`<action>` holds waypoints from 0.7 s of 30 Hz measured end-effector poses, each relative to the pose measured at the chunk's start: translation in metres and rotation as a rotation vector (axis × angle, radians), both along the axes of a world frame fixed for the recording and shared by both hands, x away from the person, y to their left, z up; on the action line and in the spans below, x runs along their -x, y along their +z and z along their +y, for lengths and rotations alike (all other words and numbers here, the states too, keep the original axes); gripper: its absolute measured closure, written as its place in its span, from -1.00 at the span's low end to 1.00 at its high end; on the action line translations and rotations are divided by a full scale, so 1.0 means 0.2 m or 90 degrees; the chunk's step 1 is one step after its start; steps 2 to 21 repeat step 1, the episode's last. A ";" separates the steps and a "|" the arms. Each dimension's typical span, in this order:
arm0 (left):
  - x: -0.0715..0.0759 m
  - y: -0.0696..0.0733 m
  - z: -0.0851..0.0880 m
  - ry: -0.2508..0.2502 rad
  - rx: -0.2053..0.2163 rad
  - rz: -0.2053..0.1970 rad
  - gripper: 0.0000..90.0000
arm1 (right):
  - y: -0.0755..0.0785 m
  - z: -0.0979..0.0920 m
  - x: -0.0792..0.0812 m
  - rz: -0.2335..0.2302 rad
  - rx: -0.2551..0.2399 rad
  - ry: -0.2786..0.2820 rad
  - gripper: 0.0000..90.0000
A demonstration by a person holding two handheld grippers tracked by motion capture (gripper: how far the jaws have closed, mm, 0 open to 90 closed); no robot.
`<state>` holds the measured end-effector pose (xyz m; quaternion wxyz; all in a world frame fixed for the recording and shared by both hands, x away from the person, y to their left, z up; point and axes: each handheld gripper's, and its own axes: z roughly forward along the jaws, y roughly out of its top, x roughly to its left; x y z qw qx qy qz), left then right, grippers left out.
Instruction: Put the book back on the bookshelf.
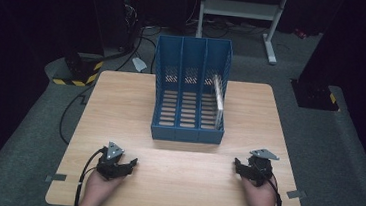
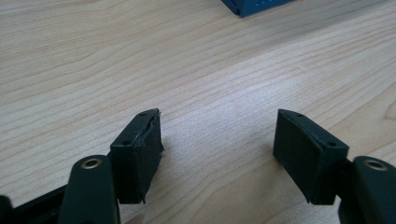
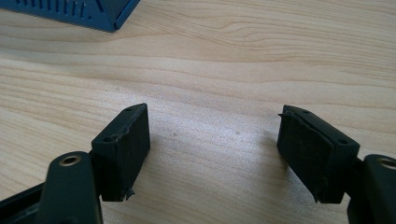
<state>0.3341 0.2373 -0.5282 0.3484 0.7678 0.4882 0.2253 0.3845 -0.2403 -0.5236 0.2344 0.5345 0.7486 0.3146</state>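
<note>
A blue three-slot file rack stands on the middle of the wooden table. A thin pale sheet-like item leans upright in its right slot. My left gripper rests at the table's near left, held by a hand. In the left gripper view this gripper is open over bare wood, and a corner of the rack shows at the top. My right gripper sits at the near right. In the right gripper view it stands open with nothing between the jaws, and the rack's corner lies at top left.
Bare wood stretches between the two grippers and in front of the rack. Beyond the table are a white metal frame, black cables on the grey floor and yellow-black striped bases. Tape tabs mark the near table corners.
</note>
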 end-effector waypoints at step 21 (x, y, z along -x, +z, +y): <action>0.00 0.00 0.00 -0.001 0.000 0.000 -0.29 | 0.00 0.00 0.00 0.000 0.000 0.000 -0.44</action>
